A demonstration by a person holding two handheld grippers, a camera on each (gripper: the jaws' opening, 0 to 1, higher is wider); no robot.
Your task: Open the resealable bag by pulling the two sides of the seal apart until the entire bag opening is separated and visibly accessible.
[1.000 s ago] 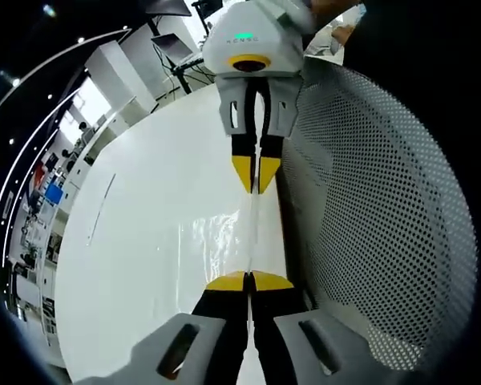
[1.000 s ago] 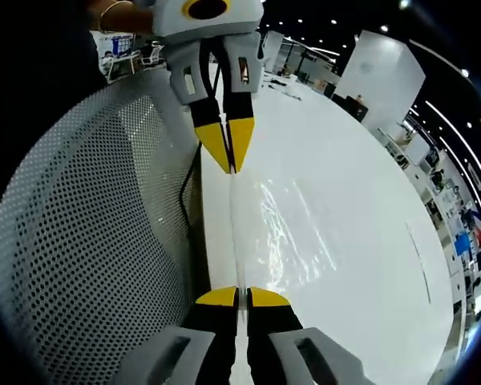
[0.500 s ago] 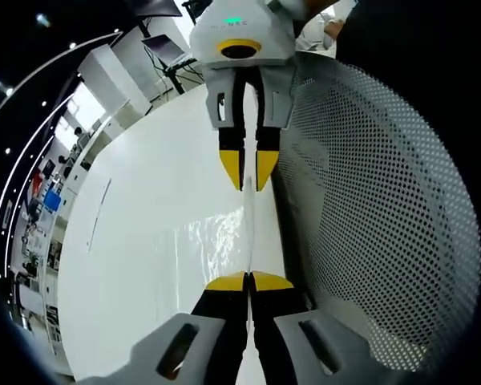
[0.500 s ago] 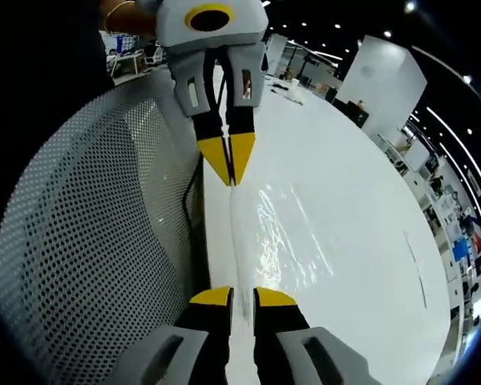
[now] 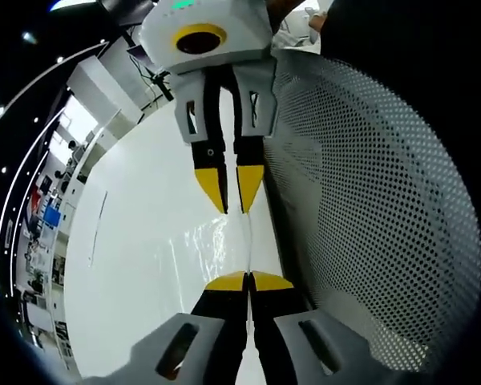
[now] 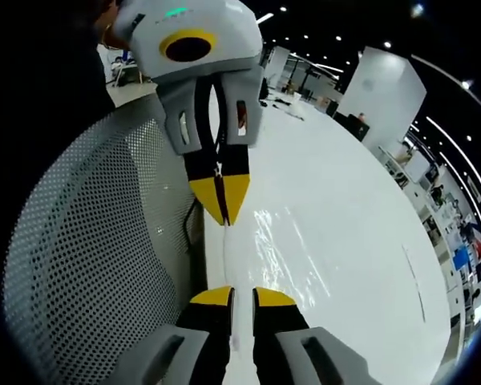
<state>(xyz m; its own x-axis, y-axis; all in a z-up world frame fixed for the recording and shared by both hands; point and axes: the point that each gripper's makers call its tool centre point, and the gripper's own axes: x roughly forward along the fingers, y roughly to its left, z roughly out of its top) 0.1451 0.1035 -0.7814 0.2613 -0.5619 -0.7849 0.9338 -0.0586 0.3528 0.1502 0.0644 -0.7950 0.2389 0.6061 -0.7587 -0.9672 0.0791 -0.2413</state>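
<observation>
A clear resealable bag [image 5: 212, 241] lies on the white table [image 5: 136, 233], glinting, with its top edge lifted into a thin strip. My left gripper [image 5: 247, 281] is shut on that edge. In the right gripper view it comes in from above, jaws together on the strip [image 6: 222, 210]. My right gripper [image 6: 243, 297] stands open, its yellow tips a little apart, and the bag's edge [image 6: 234, 321] runs between them. In the left gripper view the right gripper [image 5: 232, 196] hangs close above, tips parted. The bag [image 6: 284, 241] spreads to the right of the strip.
A white perforated chair back [image 5: 369, 200] curves close beside both grippers, on the left in the right gripper view [image 6: 88, 241]. A dark cable [image 6: 194, 220] runs along the table's edge. The white table [image 6: 361, 208] stretches away, with office furniture far behind.
My right gripper's jaws have parted from shut to open around the bag's edge. The two grippers have come closer together. My left gripper stays shut on the bag.
</observation>
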